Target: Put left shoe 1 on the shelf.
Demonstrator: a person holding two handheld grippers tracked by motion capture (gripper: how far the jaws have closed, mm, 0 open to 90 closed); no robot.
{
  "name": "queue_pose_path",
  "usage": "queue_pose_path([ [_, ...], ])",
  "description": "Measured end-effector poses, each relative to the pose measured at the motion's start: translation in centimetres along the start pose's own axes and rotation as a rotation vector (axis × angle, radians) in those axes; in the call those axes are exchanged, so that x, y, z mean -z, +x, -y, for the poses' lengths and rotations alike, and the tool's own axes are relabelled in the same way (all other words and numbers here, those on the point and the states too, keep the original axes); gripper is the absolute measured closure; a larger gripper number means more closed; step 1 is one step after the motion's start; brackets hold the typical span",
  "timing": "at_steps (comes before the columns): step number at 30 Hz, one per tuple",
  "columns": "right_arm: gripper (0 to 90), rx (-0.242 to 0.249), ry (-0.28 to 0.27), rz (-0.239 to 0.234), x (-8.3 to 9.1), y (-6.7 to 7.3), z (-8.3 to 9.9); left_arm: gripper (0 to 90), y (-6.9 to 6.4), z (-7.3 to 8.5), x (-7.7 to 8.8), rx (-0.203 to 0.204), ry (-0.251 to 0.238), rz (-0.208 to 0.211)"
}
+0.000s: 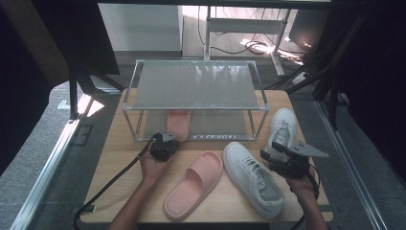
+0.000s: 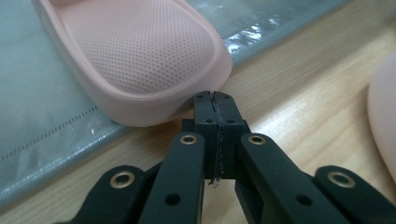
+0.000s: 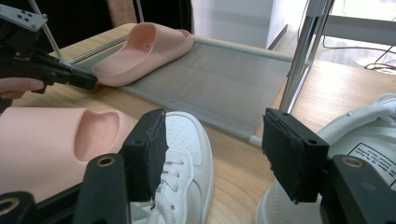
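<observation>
With the left gripper (image 2: pixel 214 99) closed on nothing against the heel of the pink slipper (image 2: pixel 135 56) on the rack's lower shelf (image 2: pixel 37 116), and the right gripper (image 3: pixel 212 154) held open over the white sneakers (image 3: pixel 187 154), the slipper could be skewed by an off-centre push

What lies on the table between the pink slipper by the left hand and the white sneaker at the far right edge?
In the high view, a second white sneaker lies between the pink slipper and the far white sneaker.
</observation>
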State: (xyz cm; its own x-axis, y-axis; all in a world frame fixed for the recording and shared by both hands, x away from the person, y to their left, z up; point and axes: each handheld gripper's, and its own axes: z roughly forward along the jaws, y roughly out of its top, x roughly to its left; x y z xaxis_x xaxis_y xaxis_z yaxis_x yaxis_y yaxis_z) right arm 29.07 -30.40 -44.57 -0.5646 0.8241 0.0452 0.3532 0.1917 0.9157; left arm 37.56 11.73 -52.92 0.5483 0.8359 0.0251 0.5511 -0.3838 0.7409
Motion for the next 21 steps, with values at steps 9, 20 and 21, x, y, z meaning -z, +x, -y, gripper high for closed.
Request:
queue_pose_path([
  [9, 41.1, -0.002, 0.001, 0.000, 0.0, 0.0, 0.1, 90.0, 0.4, -0.4, -0.9, 0.012, 0.000, 0.003],
  [20, 41.1, -0.005, 0.001, 0.003, 0.1, -0.1, 0.2, 77.9, 0.2, 0.1, 1.9, 0.019, -0.035, 0.034],
  [21, 41.1, -0.004, 0.002, 0.003, 0.1, -0.1, 0.2, 76.8, 0.1, 0.3, 2.4, 0.020, -0.042, 0.039],
])
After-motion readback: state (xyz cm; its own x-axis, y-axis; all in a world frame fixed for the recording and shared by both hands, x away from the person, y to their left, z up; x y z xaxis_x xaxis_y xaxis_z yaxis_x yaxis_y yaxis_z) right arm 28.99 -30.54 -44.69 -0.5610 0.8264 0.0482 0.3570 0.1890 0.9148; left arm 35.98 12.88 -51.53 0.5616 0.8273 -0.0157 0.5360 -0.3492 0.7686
